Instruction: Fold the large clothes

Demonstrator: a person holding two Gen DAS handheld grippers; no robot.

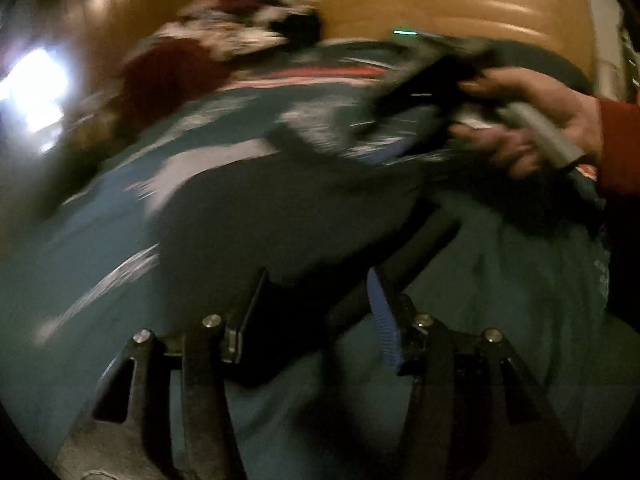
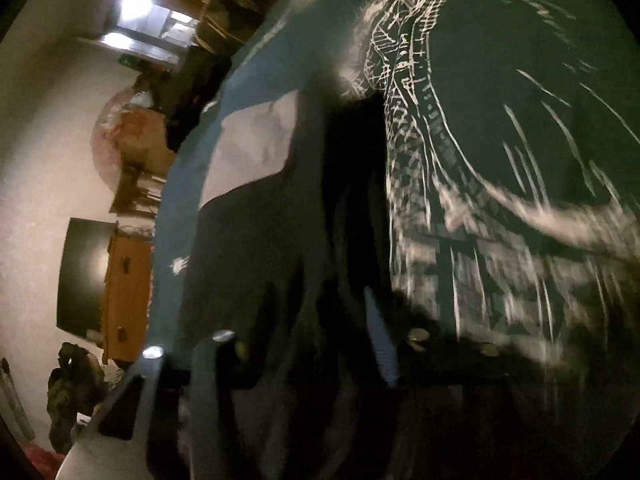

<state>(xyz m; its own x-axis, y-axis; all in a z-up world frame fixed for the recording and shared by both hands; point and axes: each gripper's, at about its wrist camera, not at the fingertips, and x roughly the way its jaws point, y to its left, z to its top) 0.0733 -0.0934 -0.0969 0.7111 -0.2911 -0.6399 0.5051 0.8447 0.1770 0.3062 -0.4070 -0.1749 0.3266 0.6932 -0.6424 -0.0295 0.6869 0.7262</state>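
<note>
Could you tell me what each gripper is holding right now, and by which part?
Both grippers hold the dark printed shirt. The left gripper pinches a dark hem or edge fold. The right gripper grips fabric beside the white print; blur hides the exact part.

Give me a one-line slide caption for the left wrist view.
Left gripper over dark clothing on a teal bedspread, the person's hand holding the other gripper.

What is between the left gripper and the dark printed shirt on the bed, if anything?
Nothing visible. The left gripper is already at the dark shirt, with dark cloth lying between its fingers. Motion blur hides whether the jaws are closed on it.
</note>
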